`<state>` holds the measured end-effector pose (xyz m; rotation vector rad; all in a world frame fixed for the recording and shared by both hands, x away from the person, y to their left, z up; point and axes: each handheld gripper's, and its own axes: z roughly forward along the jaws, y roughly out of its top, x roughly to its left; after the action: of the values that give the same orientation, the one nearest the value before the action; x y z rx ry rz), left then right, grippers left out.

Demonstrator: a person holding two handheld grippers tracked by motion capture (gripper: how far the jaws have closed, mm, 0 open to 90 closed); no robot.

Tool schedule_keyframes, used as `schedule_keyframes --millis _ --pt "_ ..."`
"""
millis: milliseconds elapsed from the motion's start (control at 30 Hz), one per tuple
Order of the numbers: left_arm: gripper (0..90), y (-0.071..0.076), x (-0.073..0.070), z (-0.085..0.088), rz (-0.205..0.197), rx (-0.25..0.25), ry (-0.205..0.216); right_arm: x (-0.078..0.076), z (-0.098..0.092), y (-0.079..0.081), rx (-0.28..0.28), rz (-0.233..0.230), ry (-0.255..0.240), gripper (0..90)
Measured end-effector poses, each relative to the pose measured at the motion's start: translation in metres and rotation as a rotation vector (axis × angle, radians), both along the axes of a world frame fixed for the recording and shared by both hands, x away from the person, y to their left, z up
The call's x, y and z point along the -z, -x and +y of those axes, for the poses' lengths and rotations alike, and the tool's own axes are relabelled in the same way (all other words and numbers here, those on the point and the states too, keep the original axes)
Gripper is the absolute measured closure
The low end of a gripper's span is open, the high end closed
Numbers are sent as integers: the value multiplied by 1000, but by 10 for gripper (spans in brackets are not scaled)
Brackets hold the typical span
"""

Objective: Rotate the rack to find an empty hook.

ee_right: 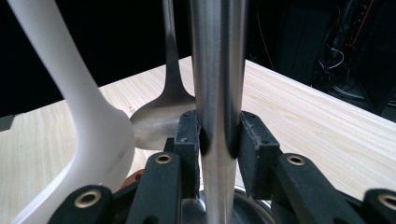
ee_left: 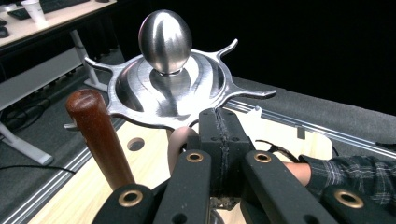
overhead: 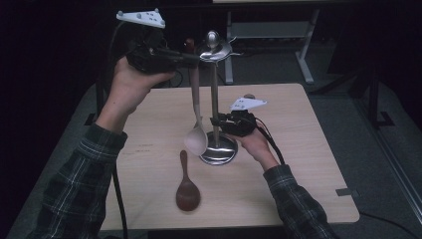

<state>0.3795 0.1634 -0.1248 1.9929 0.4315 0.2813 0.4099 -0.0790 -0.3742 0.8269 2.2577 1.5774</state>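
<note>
My right gripper (overhead: 217, 121) clamps the steel pole (ee_right: 217, 79) of the utensil stand (overhead: 218, 152), low down near its round base on the wooden table (overhead: 298, 164). My left gripper (overhead: 191, 58) is pinched shut up beside the stand's top disc (ee_left: 173, 91), where the pale ladle (overhead: 196, 137) hangs; a brown wooden spoon (overhead: 187, 186) lies on the table in front.

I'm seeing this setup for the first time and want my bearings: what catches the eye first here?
A shiny metal utensil stand rises from the middle of the wooden table, its pole clamped low down by the right claw. The left claw, raised by the stand's hooked top, grips a pale ladle that hangs down beside the pole. A dark wooden spoon lies flat in front of the base.
</note>
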Motion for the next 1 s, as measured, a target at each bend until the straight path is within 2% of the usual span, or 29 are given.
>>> schedule_keyframes --millis 133,233,500,867,1000 --pt "900 -1 0 1 -1 -4 -2 0 0 0 2 -2 0 709" --pt "900 -2 0 3 -10 -27 -10 0 0 0 4 -6 4 710" --pt "900 -13 2 10 -3 -71 7 0 0 0 4 -8 5 711" --pt "900 -21 3 12 -13 -96 12 0 0 0 4 -10 6 711" --pt "900 -17 3 12 -22 -97 8 0 0 0 2 -4 4 706"
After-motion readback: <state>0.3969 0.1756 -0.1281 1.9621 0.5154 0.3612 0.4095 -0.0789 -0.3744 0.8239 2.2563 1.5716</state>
